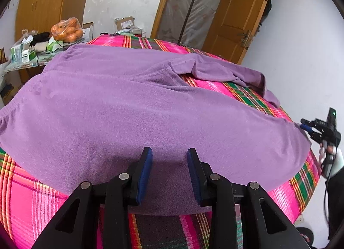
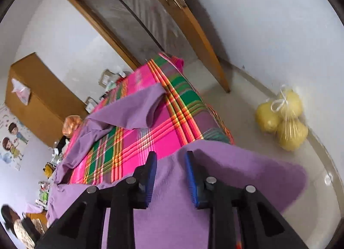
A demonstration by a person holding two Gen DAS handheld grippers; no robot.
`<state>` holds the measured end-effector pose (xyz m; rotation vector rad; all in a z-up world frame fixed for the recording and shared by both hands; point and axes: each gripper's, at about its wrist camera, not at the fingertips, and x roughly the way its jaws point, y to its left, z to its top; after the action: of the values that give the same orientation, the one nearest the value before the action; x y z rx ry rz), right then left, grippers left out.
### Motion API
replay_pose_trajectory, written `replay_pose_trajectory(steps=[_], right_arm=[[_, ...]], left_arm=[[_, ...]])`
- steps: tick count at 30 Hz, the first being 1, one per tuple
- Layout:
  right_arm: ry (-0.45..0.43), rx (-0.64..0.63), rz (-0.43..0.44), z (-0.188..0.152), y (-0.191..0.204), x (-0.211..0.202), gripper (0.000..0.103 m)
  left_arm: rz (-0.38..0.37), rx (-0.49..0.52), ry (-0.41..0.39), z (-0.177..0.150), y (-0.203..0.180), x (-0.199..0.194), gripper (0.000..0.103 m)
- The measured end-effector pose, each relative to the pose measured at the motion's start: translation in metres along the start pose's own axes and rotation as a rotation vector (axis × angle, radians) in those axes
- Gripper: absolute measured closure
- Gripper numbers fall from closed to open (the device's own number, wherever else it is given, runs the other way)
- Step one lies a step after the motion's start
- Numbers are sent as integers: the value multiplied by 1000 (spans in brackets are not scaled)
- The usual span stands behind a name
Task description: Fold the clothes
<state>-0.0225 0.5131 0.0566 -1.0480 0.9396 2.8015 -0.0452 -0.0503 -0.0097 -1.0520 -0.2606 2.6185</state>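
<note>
While the purple garment point(image 1: 133, 107) is spread beneath both, the left gripper point(image 1: 169, 171) and right gripper point(image 2: 171, 175) are held part-open, nothing clamped.

**Purple garment spread over a plaid-covered surface**

A raised surface is covered by a bright plaid cloth point(image 1: 32, 201) in hot pink, green and orange stripes. Lying directly on it is a large purple garment point(image 1: 120, 111), spread flat across most of the top. Its near hem reaches close to the near edge. One sleeve point(image 1: 225, 72) stretches off to the right, loosely creased, with bare plaid showing between it and the body. In the right wrist view, a corner of the garment point(image 2: 247, 169) hangs past the edge of the surface above a pale floor point(image 2: 268, 81). On that floor, near the wall, sits a tied clear bag of large yellow fruit point(image 2: 283, 120).
</note>
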Motion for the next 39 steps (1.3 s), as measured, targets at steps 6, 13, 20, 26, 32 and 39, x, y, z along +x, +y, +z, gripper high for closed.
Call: replay_pose_trajectory(steps=[6, 13, 20, 26, 32, 39], right_arm=[[-121, 84, -146, -11, -38, -54, 74], [-76, 352, -57, -28, -106, -77, 56], [-76, 393, 80, -15, -99, -47, 70], [-289, 166, 152, 15, -56, -92, 100], [-132, 340, -57, -17, -99, -78, 99], [-86, 441, -190, -33, -125, -75, 84]], left_arm=[[-7, -7, -2, 0, 1, -1, 68], [-15, -16, -4, 0, 3, -1, 68], [-10, -14, -5, -1, 2, -2, 68], [-13, -16, -5, -1, 3, -2, 68], [-21, -24, -7, -1, 4, -2, 68], [-14, -19, -6, -2, 3, -2, 68]])
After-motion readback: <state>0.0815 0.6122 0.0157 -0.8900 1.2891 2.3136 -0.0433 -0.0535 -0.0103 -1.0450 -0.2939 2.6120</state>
